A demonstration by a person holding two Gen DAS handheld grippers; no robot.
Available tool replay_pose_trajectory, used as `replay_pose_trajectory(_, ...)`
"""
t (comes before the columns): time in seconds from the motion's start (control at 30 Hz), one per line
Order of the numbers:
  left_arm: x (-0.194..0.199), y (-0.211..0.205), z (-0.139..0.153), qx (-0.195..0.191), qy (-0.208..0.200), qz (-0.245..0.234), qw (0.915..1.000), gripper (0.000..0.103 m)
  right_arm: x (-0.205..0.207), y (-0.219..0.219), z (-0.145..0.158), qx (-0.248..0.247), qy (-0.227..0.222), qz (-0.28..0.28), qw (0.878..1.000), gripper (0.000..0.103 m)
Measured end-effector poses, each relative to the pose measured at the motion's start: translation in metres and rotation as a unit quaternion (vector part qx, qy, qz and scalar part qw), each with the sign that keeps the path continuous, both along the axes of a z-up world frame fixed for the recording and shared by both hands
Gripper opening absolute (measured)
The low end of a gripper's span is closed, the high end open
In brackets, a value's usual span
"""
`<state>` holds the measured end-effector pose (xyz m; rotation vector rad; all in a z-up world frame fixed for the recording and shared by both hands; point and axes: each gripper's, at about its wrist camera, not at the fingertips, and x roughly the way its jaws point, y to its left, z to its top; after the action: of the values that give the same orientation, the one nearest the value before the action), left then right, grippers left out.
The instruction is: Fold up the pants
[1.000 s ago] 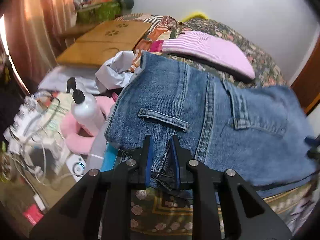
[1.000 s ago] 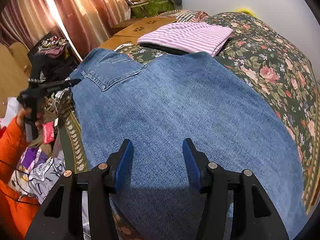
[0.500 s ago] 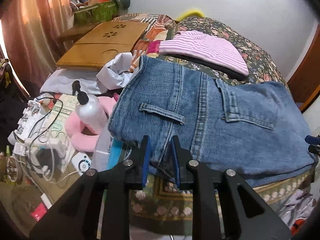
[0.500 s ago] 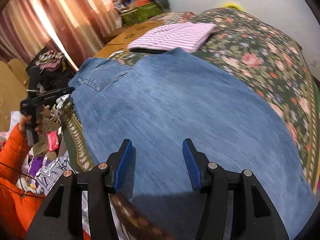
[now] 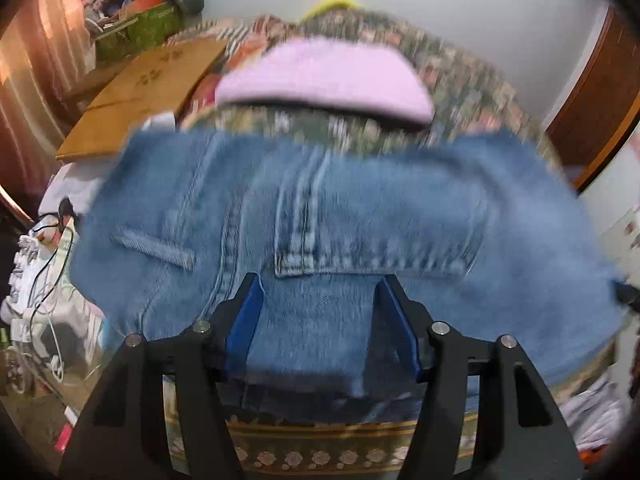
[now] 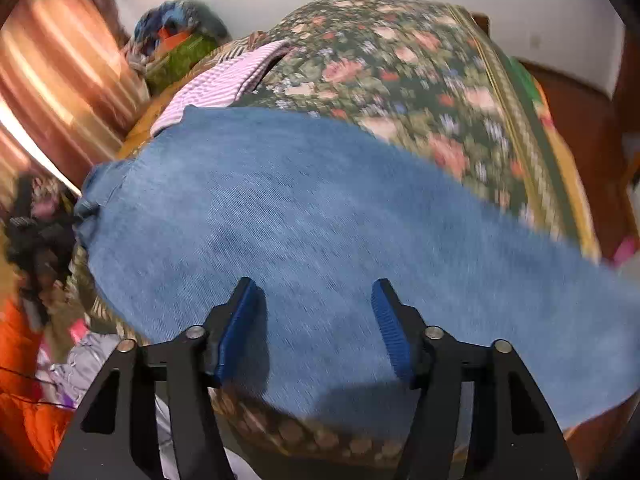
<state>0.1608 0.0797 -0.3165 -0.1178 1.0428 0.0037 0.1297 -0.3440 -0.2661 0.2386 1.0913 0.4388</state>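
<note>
Blue jeans (image 5: 360,216) lie flat on the floral bedspread (image 5: 472,92), back pocket and belt loop facing up. My left gripper (image 5: 318,284) hovers over the waist end just below the pocket, its jaws opening, blue pads apart and pressing on nothing. In the right wrist view the jeans' leg (image 6: 320,216) stretches across the bedspread (image 6: 420,72). My right gripper (image 6: 314,286) stands over the denim near the bed's front edge, its jaws opening too, with nothing pinched. Both views are motion-blurred.
A folded pink striped garment (image 5: 324,76) lies beyond the jeans. A wooden board (image 5: 148,92) sits at the far left of the bed. Cables and clutter (image 5: 40,280) crowd the floor at left. An orange sleeve (image 6: 24,392) shows at lower left.
My left gripper let go of the waistband edge, opened wide and shifted right toward the pocket. My right gripper opened a little and swung right along the leg while rolling.
</note>
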Motion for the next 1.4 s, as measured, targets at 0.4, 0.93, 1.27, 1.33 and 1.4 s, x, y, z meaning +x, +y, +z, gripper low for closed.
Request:
replay_pose_trajectory(0.4, -0.019, -0.018, 0.021, 0.01, 0.009, -0.004, 0.9999, 0.065, -0.043, -0.082, 0.005, -0.015, 0.002, -0.107, 0.994, 0.061)
replay_pose_trajectory(0.93, 0.109, -0.253, 0.091, -0.068, -0.017, -0.196, 0.9781, 0.071, -0.066, -0.246, 0.012, -0.054, -0.04, -0.297, 0.953, 0.061)
replay_pose_trajectory(1.27, 0.13, -0.379, 0.017, -0.013, 0.074, -0.31, 0.9478, 0.071, -0.014, -0.269, -0.025, -0.04, -0.006, -0.264, 0.964, 0.061)
replay_pose_trajectory(1.33, 0.133, -0.378, 0.006, -0.01, 0.083, -0.303, 0.9493, 0.071, -0.014, -0.277, -0.031, -0.011, 0.007, -0.263, 0.965, 0.045)
replay_pose_trajectory(1.4, 0.134, -0.376, 0.003, -0.011, 0.08, -0.299, 0.9509, 0.071, -0.013, -0.279, -0.034, 0.013, 0.012, -0.262, 0.965, 0.032)
